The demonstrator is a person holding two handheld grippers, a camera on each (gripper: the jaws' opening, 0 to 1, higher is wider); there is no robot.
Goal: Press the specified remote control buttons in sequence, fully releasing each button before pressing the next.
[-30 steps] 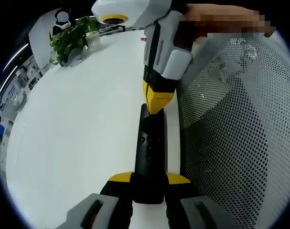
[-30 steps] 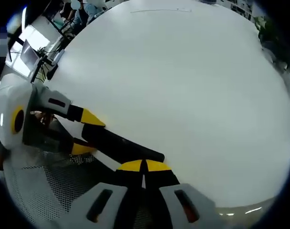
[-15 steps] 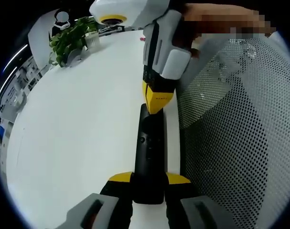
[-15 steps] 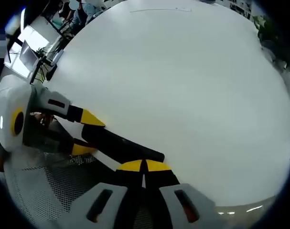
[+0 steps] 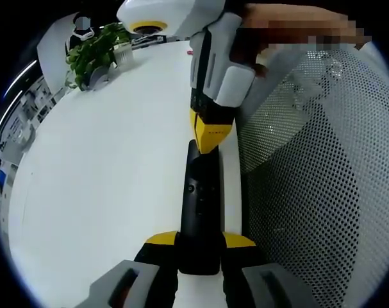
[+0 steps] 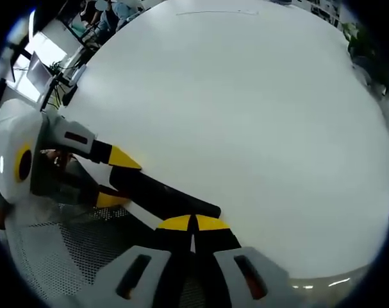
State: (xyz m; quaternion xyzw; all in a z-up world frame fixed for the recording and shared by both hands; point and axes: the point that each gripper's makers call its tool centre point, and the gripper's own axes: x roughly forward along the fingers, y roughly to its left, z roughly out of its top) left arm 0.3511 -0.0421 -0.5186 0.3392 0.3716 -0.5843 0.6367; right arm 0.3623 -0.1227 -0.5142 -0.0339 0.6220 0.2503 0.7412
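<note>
A long black remote control (image 5: 200,199) lies lengthwise over the white table (image 5: 104,173), its near end clamped between the yellow-tipped jaws of my left gripper (image 5: 200,241). My right gripper (image 5: 210,131) comes down from above, jaws together, its yellow tip touching the remote's far end. In the right gripper view the remote (image 6: 159,191) runs from the left gripper (image 6: 117,178) on the left to my right gripper (image 6: 193,223), which is shut, with its tips resting on the remote's end near the table edge. I cannot make out which button is under the tip.
A grey mesh chair back (image 5: 309,179) fills the space right of the remote, close to the table edge. A potted green plant (image 5: 95,51) stands at the table's far corner. Desks and people (image 6: 111,13) show beyond the table. A hand (image 5: 290,25) holds the right gripper.
</note>
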